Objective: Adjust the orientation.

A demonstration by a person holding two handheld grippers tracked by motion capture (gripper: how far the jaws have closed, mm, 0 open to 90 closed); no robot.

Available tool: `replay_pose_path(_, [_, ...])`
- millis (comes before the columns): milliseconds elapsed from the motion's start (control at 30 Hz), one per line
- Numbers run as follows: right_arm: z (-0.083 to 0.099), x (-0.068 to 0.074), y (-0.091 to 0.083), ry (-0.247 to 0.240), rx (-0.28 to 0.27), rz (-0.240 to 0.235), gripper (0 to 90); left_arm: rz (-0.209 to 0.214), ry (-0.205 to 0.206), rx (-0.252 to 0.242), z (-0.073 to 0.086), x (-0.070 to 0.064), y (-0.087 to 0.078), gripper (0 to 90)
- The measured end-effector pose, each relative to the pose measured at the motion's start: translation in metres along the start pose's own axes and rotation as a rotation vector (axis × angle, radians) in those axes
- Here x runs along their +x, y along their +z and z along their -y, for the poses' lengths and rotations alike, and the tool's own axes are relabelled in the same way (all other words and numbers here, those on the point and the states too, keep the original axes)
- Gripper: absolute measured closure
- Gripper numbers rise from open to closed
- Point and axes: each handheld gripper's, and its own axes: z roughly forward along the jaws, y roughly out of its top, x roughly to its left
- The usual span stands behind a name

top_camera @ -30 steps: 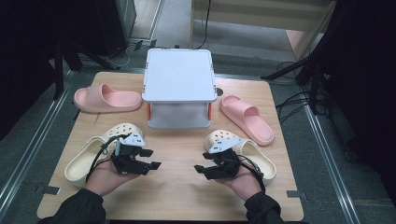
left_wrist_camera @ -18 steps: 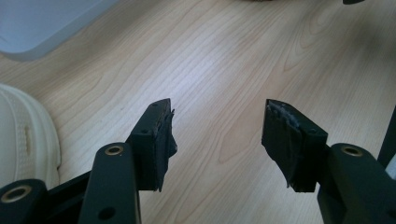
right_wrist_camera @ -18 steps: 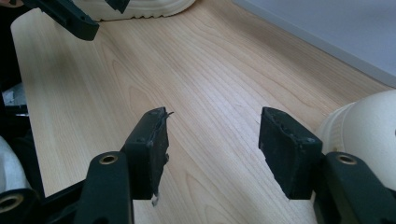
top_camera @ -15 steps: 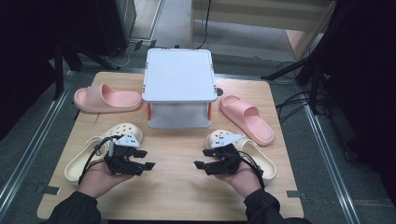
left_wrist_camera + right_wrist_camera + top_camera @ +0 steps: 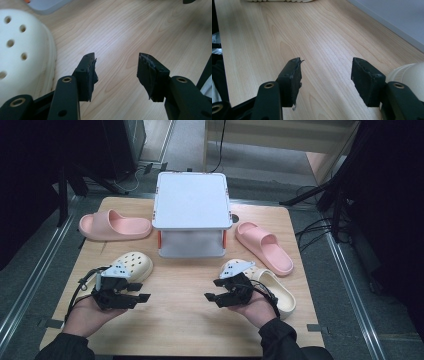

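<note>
Two cream clogs and two pink slides lie on a wooden table [image 5: 180,320] around a grey two-level rack [image 5: 190,215]. The left cream clog [image 5: 131,265] [image 5: 22,50] sits just behind and left of my left gripper [image 5: 142,293] [image 5: 116,72], which is open over bare wood. The right cream clog [image 5: 274,289] [image 5: 409,72] lies beside my right gripper [image 5: 212,290] [image 5: 325,75], also open with nothing between its jaws. The two grippers point toward each other across the table's front.
One pink slide [image 5: 115,226] lies left of the rack, the other pink slide [image 5: 263,247] to its right. The rack's grey side [image 5: 397,15] shows in the right gripper view. Bare wood separates the two grippers. Cables and dark stands surround the table.
My left gripper has drawn back to the left, along the front of the left clog. The right gripper has barely moved. Both have stayed open.
</note>
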Motion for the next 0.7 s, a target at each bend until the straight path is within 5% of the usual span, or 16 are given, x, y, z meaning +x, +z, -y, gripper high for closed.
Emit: replay_pose_path(700, [-0.004, 0.003, 0.008, -0.023, 0.026, -0.019, 40.8, -0.074, -0.066, -0.011, 0.019, 0.03, -0.042, 48.1])
